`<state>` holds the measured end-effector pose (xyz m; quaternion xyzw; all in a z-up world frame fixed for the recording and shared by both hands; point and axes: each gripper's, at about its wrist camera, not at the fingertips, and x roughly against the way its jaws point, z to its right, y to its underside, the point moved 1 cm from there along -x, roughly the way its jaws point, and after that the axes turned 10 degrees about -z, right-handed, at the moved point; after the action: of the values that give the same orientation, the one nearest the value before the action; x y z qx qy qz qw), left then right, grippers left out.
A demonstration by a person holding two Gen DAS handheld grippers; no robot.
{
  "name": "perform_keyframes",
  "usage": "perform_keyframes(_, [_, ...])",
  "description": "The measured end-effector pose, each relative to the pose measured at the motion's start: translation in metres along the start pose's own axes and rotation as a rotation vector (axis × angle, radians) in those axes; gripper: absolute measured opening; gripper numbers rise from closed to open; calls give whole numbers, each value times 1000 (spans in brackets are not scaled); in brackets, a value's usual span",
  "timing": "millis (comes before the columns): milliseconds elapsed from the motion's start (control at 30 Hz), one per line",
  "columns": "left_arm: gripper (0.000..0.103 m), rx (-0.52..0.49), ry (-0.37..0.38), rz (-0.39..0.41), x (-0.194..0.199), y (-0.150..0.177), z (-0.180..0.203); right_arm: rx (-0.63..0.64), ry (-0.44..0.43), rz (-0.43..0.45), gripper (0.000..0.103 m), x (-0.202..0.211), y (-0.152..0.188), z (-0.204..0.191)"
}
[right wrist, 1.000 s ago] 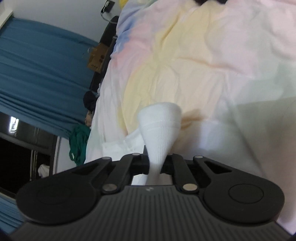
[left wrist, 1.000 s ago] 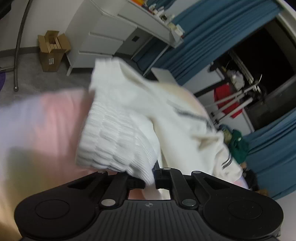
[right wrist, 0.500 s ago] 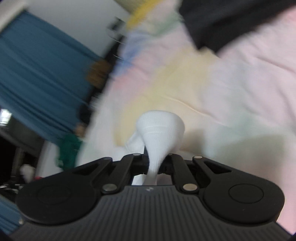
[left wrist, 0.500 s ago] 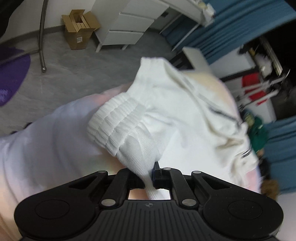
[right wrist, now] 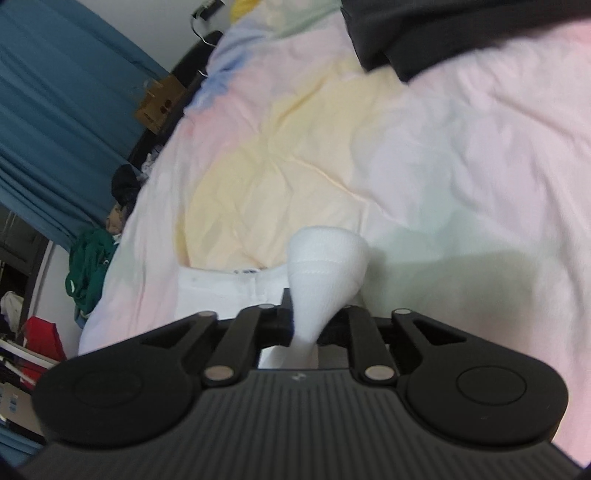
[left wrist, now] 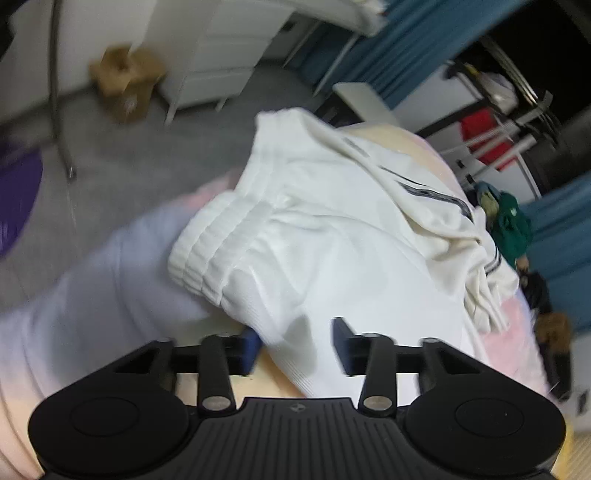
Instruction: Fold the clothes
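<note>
Your left gripper [left wrist: 295,345], jaws just opening, stands wide around the white garment [left wrist: 332,236]; your right gripper [right wrist: 314,325], loosening, pinches a sock [right wrist: 325,273].

White ribbed-cuff garment [left wrist: 332,236] crumpled on bed; cuff end [right wrist: 325,273] bunched upright.

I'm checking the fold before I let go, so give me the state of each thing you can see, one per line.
left gripper: open, jaws just spread, sock cloth between them but not pinched
right gripper: jaws just easing apart, sock toe between them
white sock: ribbed cuff bunched, lying on the garment
white garment: crumpled on the bed
bedsheet: wrinkled
dark garment: lying on the sheet
</note>
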<state>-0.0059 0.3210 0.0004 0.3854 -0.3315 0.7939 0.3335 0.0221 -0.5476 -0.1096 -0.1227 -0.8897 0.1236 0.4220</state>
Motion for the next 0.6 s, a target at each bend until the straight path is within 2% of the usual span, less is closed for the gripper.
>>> perform_keyframes(33, [59,-36,-13,31,5,6,5,6,-9,13,21,3,-1,-2])
perform_keyframes(100, [74,-107,-39,92,16,17,15,20,-37,25,43,9,-2,-7])
perform_keyframes(133, [78,-142,-52,123,21,22,20,36,-42,38,49,12,-1,-12])
perform_keyframes(167, [82,-177,-65,155,26,28,25,52,-47,52,59,15,1,-17])
perform_keyframes(200, [82,-203,-69,206,33,34,31,75,-46,72,64,19,2,-23])
perform_keyframes(267, [85,-265,-76,292,43,47,48,129,-42,117,69,28,7,-34])
perform_keyframes(333, [87,-318,-70,339,45,56,67,180,-37,166,71,38,11,-45])
perform_keyframes(433, [87,-387,-27,347,40,67,98,214,-7,282,72,56,13,-52])
perform_keyframes(500, [87,-427,-6,338,36,73,118,224,5,363,78,67,12,-54])
perform_keyframes(600, [87,-485,15,329,24,82,148,223,-7,401,84,74,9,-49])
